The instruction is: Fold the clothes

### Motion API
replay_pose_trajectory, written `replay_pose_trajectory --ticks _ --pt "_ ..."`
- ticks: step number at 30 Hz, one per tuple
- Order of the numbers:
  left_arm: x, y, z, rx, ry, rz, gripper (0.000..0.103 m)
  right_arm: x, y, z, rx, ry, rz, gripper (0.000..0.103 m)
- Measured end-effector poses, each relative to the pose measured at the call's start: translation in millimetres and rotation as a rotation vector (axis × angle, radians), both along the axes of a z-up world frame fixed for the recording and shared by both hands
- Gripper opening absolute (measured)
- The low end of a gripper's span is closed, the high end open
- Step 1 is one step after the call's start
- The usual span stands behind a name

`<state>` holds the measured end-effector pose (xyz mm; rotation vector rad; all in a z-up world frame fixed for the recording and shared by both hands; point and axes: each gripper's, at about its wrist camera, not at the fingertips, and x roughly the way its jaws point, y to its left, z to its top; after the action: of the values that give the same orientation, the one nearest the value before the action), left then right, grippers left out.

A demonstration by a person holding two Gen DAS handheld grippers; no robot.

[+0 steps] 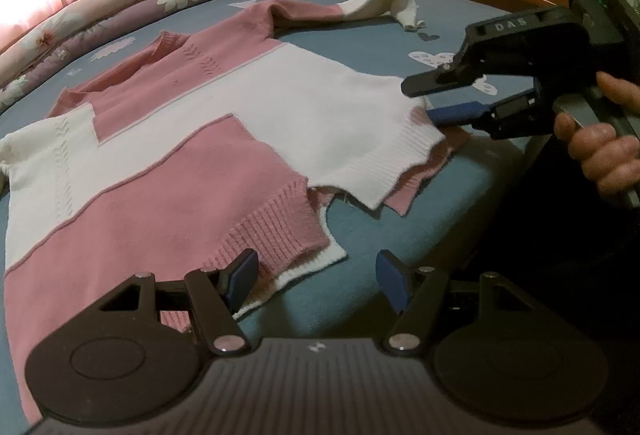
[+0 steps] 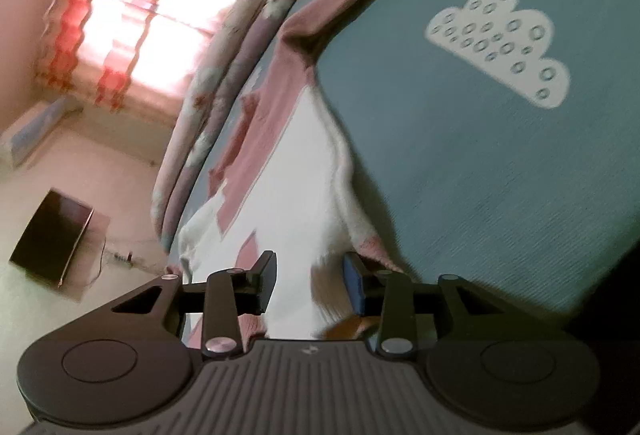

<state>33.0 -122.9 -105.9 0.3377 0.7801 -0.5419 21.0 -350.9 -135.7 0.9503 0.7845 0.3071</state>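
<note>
- Light source: a curtained window [image 2: 160, 7], blown out to near white in both views; curtain detail is lost in the glare in the right wrist view.
- Left wrist view: evenly lit, moderately bright, focus acceptable. The sweater [image 1: 192, 139] shows knit ribs clearly; a soft shadow lies under its hem on the bed sheet [image 1: 360, 227].
- Right wrist view: motion blur throughout, strongest on the sweater between the fingers and on the curtain; the frame is strongly tilted.
- Both views: fisheye bending, dark vignette at the corners; the bed's edge curves markedly.
- Colour cast: warm pink near the window, cooler on the sheet.
- Right side of the left wrist view falls into deep shadow.
</note>
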Motion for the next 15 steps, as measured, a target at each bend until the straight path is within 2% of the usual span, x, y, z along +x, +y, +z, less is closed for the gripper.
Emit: replay_pose_trajectory --ticks 2,6,10,13,15 --pt "1 0 0 -0.001 0.001 -0.001 0.066 -2 6 4 -0.075 0.007 -0.006 0.042" --pt "1 0 -1 -0.003 0.005 -0.007 0.066 -5 0 8 -0.126 0.005 -0.107 0.042" --pt "1 0 -3 -0.007 0.01 -0.01 0.066 -2 -7 2 -0.088 0.016 -0.152 0.043" --pt "1 -1 -4 -0.005 0.013 -0.009 0.066 2 1 2 -0.114 0.001 -0.134 0.044" --pt "1 -1 -3 -0.005 0.013 -0.011 0.066 4 9 6 -0.194 -0.011 -0.11 0.033"
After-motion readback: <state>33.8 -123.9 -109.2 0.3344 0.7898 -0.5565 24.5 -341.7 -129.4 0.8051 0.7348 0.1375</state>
